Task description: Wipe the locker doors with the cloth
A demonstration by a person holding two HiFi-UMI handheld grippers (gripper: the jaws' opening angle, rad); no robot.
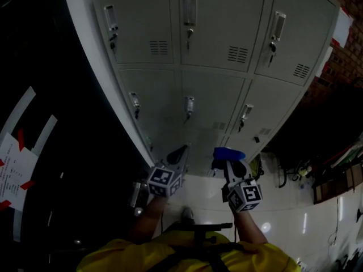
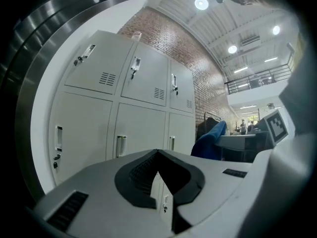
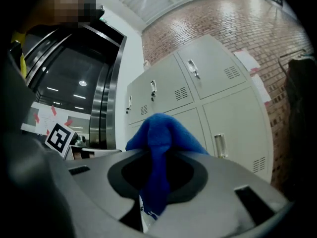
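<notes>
A bank of light grey lockers [image 1: 210,67] fills the head view, with doors, handles and vents in rows. My right gripper [image 1: 228,158] is shut on a blue cloth [image 1: 228,153], which bunches above its jaws [image 3: 161,143]. It hangs a short way in front of the lower doors, apart from them. My left gripper [image 1: 180,153] is beside it on the left, jaws closed together with nothing between them [image 2: 157,172]. The blue cloth [image 2: 210,138] also shows at the right of the left gripper view. Locker doors [image 3: 218,98] stand ahead of the right gripper.
A dark glass and steel frame [image 1: 34,95] borders the lockers on the left, with papers [image 1: 14,163] stuck to it. A brick wall [image 1: 340,55] stands to the right of the lockers. Clutter and cables [image 1: 334,174] lie on the white floor at the right.
</notes>
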